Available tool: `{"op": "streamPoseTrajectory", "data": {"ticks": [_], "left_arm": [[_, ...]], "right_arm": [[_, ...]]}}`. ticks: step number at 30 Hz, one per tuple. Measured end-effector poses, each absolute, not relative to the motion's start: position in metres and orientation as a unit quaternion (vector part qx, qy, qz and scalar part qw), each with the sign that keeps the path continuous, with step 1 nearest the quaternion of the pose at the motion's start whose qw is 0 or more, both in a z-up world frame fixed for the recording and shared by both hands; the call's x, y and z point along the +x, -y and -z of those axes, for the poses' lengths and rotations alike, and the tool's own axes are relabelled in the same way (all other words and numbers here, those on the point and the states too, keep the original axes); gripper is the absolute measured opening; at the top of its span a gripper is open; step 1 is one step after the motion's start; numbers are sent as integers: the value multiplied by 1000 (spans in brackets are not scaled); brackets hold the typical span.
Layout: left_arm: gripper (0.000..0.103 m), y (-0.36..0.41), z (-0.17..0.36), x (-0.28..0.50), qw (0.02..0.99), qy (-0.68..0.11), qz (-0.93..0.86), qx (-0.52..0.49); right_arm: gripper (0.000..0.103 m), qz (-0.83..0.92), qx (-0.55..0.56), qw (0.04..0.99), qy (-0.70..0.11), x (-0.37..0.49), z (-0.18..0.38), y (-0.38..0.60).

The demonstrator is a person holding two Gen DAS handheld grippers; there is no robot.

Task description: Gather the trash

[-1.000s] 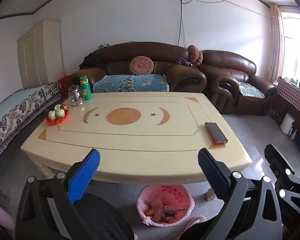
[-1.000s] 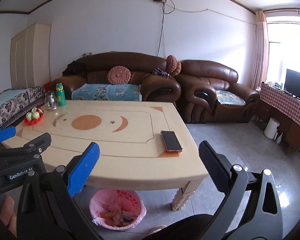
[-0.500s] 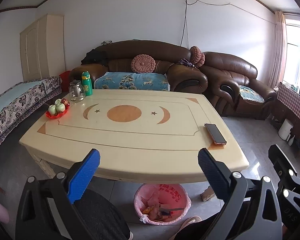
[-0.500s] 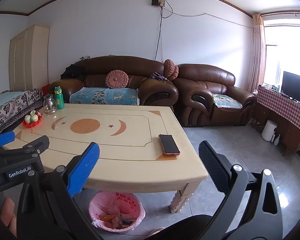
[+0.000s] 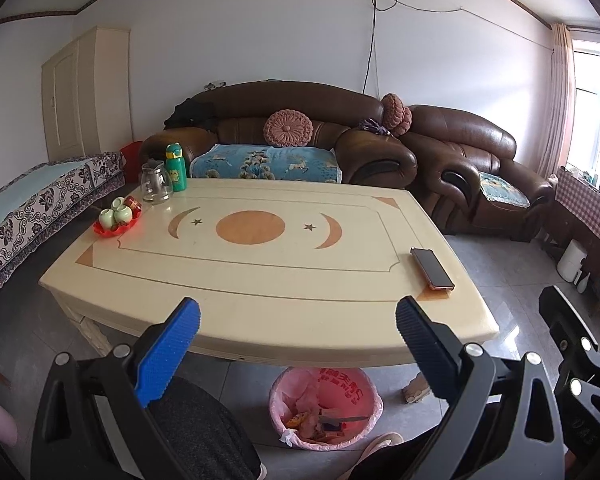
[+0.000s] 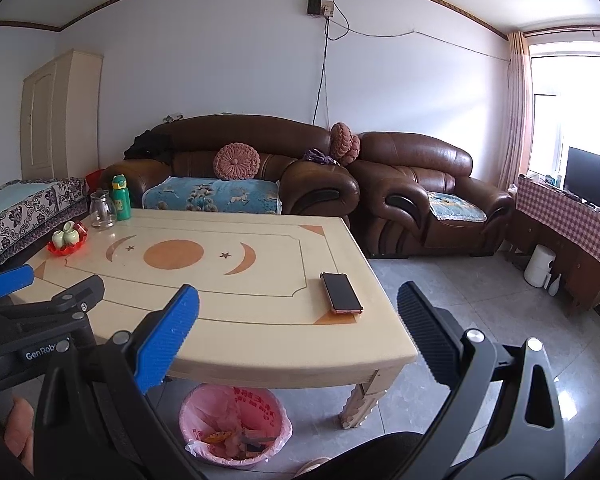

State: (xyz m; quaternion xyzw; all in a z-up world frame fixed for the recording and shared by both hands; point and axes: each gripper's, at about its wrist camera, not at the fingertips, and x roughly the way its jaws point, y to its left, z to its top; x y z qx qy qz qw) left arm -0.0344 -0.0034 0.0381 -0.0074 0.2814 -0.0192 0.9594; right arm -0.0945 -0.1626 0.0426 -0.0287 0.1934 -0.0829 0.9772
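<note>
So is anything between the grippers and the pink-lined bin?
Partly. The bin sits on the floor under the table's near edge, which overhangs its back. Left gripper and right gripper are both open, empty, above.

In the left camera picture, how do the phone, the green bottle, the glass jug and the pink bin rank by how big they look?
1. Pink bin, clearly largest, though nearest the camera.
2. Phone.
3. Glass jug and green bottle look about alike; both sit farthest away, so no ranking.

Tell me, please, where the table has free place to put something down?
The table is bare across its middle and near edge, between the red tray and the phone. The far-left corner is crowded: tray, glass jug, green bottle.
</note>
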Motion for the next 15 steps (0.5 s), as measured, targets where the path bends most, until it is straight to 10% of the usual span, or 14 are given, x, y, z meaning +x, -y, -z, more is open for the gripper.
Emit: {"op": "streamPoseTrajectory", "data": {"ticks": [15], "left_arm": [[96, 1, -36, -35, 959, -283, 16, -9]], "right_arm": [[97, 80, -33, 977, -197, -93, -41, 159]]}}
